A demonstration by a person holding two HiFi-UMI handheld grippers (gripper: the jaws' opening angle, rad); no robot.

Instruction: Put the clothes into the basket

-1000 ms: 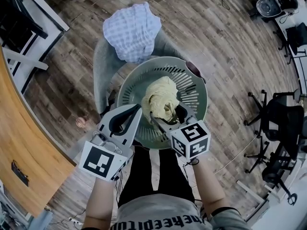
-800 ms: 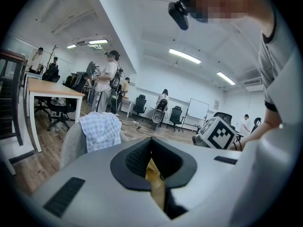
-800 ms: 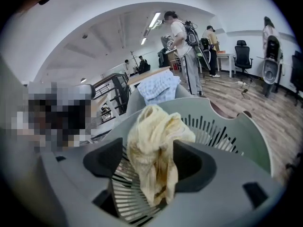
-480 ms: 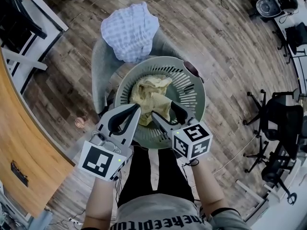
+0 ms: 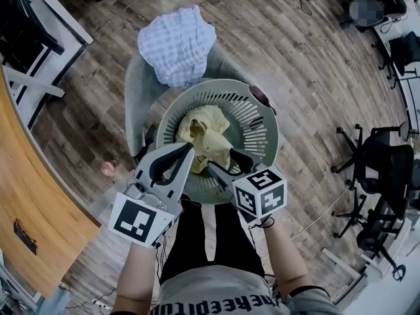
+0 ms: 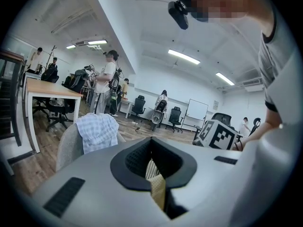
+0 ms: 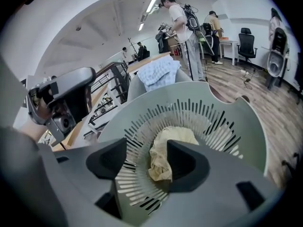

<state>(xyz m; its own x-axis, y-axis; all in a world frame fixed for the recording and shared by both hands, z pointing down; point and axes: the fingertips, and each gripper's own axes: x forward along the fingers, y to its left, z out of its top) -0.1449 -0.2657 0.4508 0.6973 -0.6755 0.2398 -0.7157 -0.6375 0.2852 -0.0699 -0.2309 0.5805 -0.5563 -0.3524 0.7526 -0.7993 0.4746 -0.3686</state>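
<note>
A round grey-green slatted basket (image 5: 270, 123) stands on a grey chair in front of me. A crumpled yellow garment (image 5: 202, 131) lies loose inside it, on the bottom (image 7: 166, 148). My right gripper (image 5: 223, 160) hovers over the basket's near rim; its jaws have just been closing a little but still stand apart with nothing between them (image 7: 147, 151). My left gripper (image 5: 188, 149) is beside it at the near-left rim, tips together, holding nothing. A blue-and-white checked cloth (image 5: 177, 41) is draped over the chair's backrest behind the basket.
The grey chair (image 5: 136, 90) carries the basket. A wooden desk (image 5: 33, 195) runs along the left. Black office chairs (image 5: 384, 156) stand at the right. Several people stand far off in the room (image 6: 108, 79).
The yellow garment has left the right gripper, dropped from a bundle at the jaws and spread out on the basket's bottom. The right jaws have narrowed slightly. The left gripper stays put.
</note>
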